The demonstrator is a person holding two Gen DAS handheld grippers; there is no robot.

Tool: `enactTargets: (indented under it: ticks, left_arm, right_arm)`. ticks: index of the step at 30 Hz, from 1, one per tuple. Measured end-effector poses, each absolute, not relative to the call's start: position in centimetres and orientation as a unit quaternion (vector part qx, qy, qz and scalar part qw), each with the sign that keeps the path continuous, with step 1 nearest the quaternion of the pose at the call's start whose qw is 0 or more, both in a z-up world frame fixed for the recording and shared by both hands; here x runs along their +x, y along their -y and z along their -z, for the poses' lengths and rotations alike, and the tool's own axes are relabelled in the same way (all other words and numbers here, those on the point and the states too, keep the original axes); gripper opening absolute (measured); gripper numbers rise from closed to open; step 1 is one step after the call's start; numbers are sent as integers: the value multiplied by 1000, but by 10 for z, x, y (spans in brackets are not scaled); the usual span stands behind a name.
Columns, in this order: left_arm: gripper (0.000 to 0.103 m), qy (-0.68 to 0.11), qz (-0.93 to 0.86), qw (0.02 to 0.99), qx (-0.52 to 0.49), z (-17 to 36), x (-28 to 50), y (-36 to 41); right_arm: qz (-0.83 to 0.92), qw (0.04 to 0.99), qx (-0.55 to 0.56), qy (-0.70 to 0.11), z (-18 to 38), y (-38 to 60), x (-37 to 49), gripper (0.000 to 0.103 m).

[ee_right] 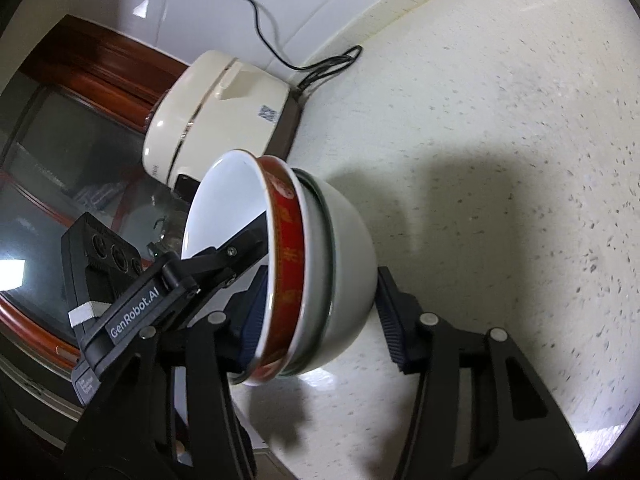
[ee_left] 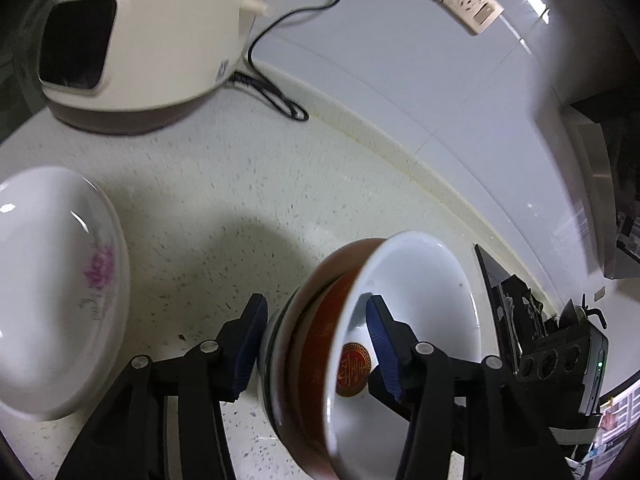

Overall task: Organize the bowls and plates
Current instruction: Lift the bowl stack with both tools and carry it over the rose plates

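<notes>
1. The left gripper [ee_left: 316, 344] spans the rim of a nested stack, one blue pad [ee_left: 250, 344] against the outer wall and the other inside the top bowl. The gap between the pads is moderate and looks filled by the bowl walls, so this reads as a grasp on the stack.

2. The right gripper [ee_right: 316, 312] meets the same stack from the opposite side. Its left finger sits inside the rim and its right finger [ee_right: 394, 320] stands at or just beside the white outer wall. Whether that finger presses the wall cannot be told.

3. The stack itself is a red bowl [ee_left: 316, 340] with a white inside and a red seal at its base, seated in a white bowl [ee_right: 348, 280] with a dark rim line. It is tipped on its side, and appears held clear of the counter [ee_left: 240, 184], with its shadow on the stone below.

4. To the left on the counter lies a white plate [ee_left: 52, 288] with a pink flower, apart from the bowls.

5. A cream rice cooker [ee_left: 140, 40] stands at the back by the wall, its cord [ee_left: 280, 96] trailing on the counter.

6. Judged from this, the bowls are nested. Setting the stack down upright and placing the plate seem left to do.
</notes>
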State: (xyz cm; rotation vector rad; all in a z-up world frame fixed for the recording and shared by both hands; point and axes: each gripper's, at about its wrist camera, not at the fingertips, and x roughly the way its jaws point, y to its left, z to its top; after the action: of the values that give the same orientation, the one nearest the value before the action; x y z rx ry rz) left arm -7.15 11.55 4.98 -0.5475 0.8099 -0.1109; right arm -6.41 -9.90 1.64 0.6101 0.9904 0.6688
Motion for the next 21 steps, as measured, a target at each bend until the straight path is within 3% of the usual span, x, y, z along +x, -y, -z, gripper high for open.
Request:
enactTargets:
  ticks: [10, 21]
  left_arm:
    - [54, -351, 20, 893, -282, -81, -97, -161]
    - [55, -337, -30, 886, -316, -79, -123, -248]
  right_arm:
    - [-346, 777, 263, -455, -52, 47, -68, 55]
    - [-383, 757, 230, -478, -49, -45, -69, 55]
